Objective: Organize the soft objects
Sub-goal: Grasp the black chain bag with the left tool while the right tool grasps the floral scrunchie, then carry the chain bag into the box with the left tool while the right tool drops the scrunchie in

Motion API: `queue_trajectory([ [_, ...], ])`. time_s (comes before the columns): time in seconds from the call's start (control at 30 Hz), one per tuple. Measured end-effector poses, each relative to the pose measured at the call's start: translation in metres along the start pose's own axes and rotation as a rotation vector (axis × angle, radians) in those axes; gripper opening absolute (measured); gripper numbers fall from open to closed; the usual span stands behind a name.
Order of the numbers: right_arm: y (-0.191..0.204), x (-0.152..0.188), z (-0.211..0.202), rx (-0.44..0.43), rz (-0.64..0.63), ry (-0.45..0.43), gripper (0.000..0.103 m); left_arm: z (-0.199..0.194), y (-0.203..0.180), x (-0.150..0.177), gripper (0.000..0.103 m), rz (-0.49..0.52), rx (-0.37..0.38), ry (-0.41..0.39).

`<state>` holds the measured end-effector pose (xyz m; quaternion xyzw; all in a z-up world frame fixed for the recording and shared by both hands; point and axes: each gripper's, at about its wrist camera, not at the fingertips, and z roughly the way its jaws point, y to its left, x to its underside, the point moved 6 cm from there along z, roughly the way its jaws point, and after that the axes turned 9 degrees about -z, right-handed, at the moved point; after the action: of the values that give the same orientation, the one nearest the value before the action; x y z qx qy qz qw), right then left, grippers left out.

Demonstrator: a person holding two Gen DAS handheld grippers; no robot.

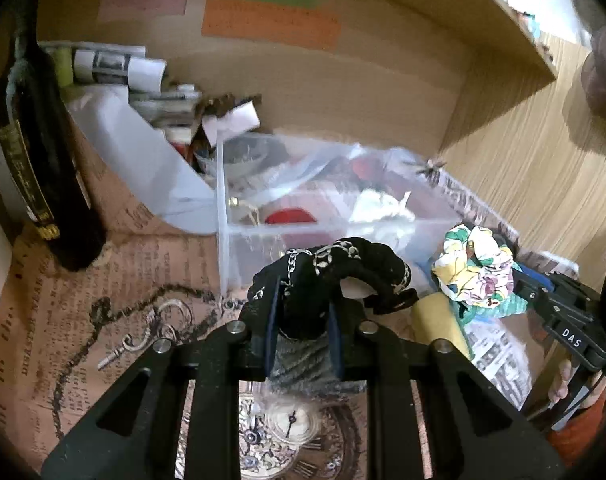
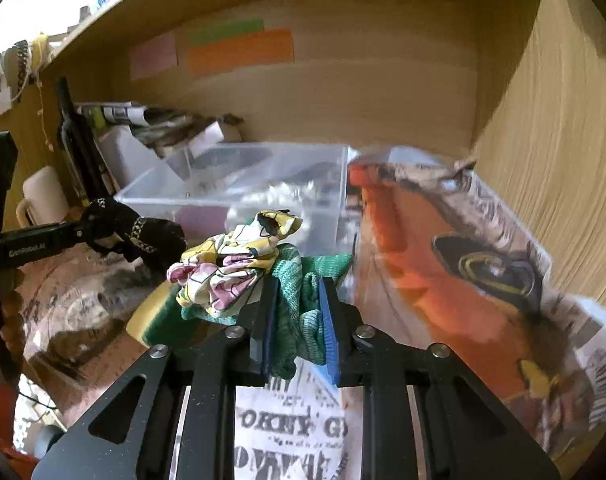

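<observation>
My left claw (image 1: 303, 320) is pinched on a black scrunchie (image 1: 335, 272) with a pale chain print; only one side of the ring sits between the pads, and the rest arches forward, free, toward the clear bin (image 1: 263, 236). My right claw (image 2: 297, 324) is pressed onto a green cloth (image 2: 299, 300), and a floral scrunchie (image 2: 231, 268) rides bunched on top of it, to the left of the pads; I cannot tell whether the pads catch any of the floral fabric or only the green. That is my first worry: if the floral piece merely lies on the cloth, a quick swing or a tilt could shake it off onto the table (image 1: 63, 300). The black ring may also slide out, since soft fabric squeezes thin and I hold it near one edge. The two claws are near each other, so moving both toward the bin at once could knock them together or snag one fabric on the other. The bin already looks crowded with plastic wrap and small items, and a careless drop could leave fabric draped over the wall. A dark bottle (image 1: 43, 168) stands well to the left; a wide sweep could tip it.
</observation>
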<state>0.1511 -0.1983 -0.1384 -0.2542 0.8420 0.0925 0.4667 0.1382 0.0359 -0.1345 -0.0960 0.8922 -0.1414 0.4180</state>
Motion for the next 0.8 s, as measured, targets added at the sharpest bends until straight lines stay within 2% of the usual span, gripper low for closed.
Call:
queue_trajectory([
  [0.2,0.014,-0.017,0.005,-0.007,-0.054,-0.035,0.018,-0.024,-0.014,-0.022,0.02,0.017,0.032,-0.083],
  [0.47,0.044,-0.013,0.041,-0.073,-0.124,0.037,0.018,-0.039,-0.033,-0.037,0.02,0.028,0.087,-0.134],
  [0.57,0.051,-0.008,0.052,-0.088,-0.133,0.062,0.018,-0.033,-0.04,-0.036,0.02,0.037,0.103,-0.119],
  [0.67,0.049,-0.008,0.055,-0.093,-0.12,0.067,0.018,-0.015,-0.044,-0.025,0.02,0.049,0.099,-0.065],
  [0.8,0.035,-0.013,0.049,-0.057,-0.103,0.054,0.018,0.008,-0.046,-0.006,0.02,0.062,0.092,0.009],
])
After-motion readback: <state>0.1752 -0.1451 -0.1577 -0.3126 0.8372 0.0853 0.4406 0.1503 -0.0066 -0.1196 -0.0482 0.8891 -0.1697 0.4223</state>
